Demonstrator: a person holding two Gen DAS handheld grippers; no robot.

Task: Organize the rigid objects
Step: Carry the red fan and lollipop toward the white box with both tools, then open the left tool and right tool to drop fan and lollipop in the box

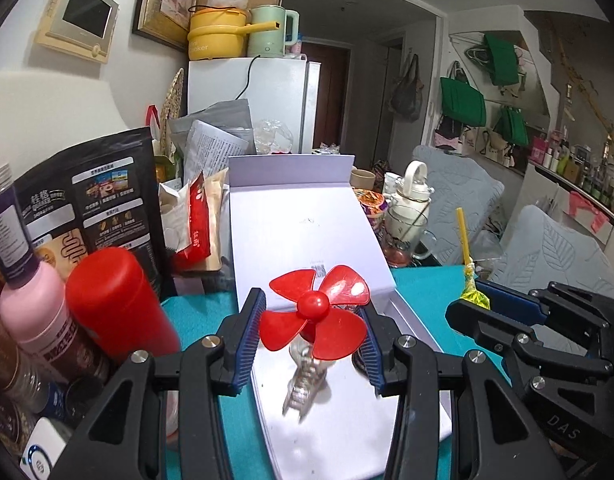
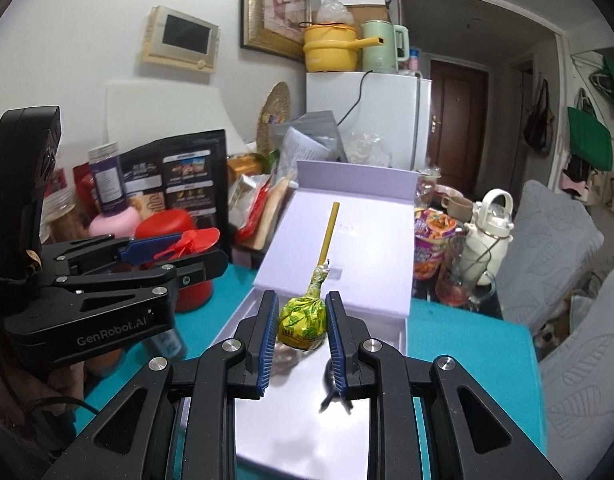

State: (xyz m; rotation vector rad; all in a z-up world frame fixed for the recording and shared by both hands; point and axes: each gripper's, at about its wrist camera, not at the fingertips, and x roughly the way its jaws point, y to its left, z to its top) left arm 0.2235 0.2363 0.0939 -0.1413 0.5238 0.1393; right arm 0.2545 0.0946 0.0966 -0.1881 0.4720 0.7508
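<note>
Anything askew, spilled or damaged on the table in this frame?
Nothing spilled or broken. The left gripper holds a red toy fan and the right gripper a lollipop, both above the open white box. Packets and bottles crowd the table's left side.

Even, soft indoor light, moderately bright. Strong fisheye bending with black vignette at corners in both views. Glare patches on white box lid (image 1: pixel 307 232) and red fan blades (image 1: pixel 319 312). Small item under fan motion-blurred. Doorway (image 2: pixel 459 116) beyond dim. Shadows faint.
</note>
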